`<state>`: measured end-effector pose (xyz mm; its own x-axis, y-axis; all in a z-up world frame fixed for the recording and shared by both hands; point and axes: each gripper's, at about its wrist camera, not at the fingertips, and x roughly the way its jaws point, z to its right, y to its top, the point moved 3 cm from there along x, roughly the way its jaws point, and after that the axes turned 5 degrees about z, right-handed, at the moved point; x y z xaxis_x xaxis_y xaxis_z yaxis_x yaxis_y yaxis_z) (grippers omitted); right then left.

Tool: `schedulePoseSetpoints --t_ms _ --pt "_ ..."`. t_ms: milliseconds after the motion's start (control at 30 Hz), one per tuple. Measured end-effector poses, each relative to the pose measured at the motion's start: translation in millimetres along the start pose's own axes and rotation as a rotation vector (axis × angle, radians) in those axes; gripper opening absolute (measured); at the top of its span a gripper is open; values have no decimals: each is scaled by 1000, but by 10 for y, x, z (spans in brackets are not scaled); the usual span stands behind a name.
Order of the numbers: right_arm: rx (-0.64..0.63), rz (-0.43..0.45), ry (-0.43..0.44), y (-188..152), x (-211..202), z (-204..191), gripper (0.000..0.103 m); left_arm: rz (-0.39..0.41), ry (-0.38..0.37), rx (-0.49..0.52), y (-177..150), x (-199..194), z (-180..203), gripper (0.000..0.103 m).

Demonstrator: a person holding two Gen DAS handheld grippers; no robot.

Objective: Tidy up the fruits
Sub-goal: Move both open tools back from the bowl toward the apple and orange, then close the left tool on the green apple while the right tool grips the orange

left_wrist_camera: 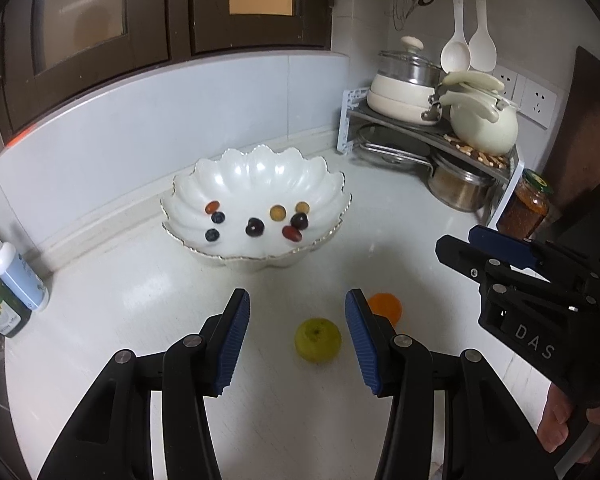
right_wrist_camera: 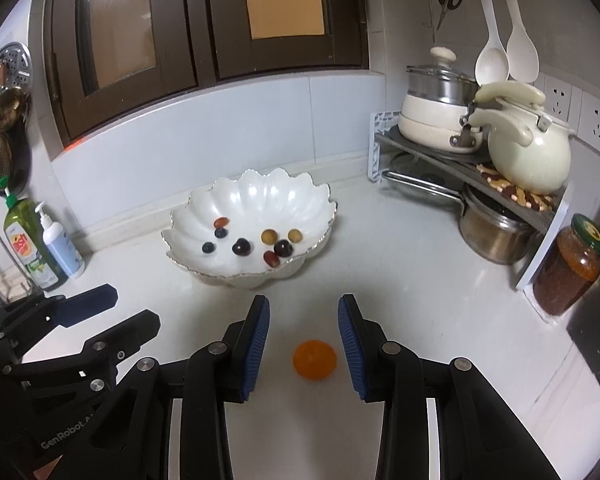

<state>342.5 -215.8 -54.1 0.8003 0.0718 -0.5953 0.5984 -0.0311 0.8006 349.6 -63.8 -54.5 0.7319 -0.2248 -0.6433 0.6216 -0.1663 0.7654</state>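
A white scalloped bowl (left_wrist_camera: 188, 184) (right_wrist_camera: 316, 200) stands on the white counter with several small dark, red and yellow fruits in it. In the left wrist view a green round fruit (left_wrist_camera: 318, 340) lies on the counter between the fingers of my left gripper (left_wrist_camera: 296, 300); the jaws stand open and the pads do not touch it. An orange fruit (left_wrist_camera: 388, 307) lies just right of it, partly hidden by the right finger. In the right wrist view the same orange fruit (right_wrist_camera: 314, 359) lies between the open jaws of my right gripper (right_wrist_camera: 305, 304), untouched.
A corner rack (left_wrist_camera: 412, 124) with pots and a cream kettle (right_wrist_camera: 528, 156) fills the back right, with a steel pot under it. A jar (right_wrist_camera: 568, 268) stands beside the rack. Soap bottles (right_wrist_camera: 40, 240) stand at the left edge near the sink.
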Motion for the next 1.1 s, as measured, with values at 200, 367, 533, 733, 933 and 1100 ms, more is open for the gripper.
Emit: schedulePoseSetpoints --t_ms 200,367,533,733,933,1100 --pt "-3 -22 -10 -104 37 19 46 -35 1 -1 -138 82 24 54" --pt "-3 -33 -21 -168 83 39 51 -52 -8 -3 -240 142 39 55" --pt "-2 -59 -16 -262 150 48 51 -58 -29 -2 -337 180 48 58" --pt "-4 -105 -1 -378 273 45 51 -64 -47 10 -426 255 59 59" --pt "-1 -143 9 -462 393 46 51 -83 -52 26 -501 364 56 61" --pt "7 -178 23 -539 515 62 51 -116 -61 25 -565 476 47 61"
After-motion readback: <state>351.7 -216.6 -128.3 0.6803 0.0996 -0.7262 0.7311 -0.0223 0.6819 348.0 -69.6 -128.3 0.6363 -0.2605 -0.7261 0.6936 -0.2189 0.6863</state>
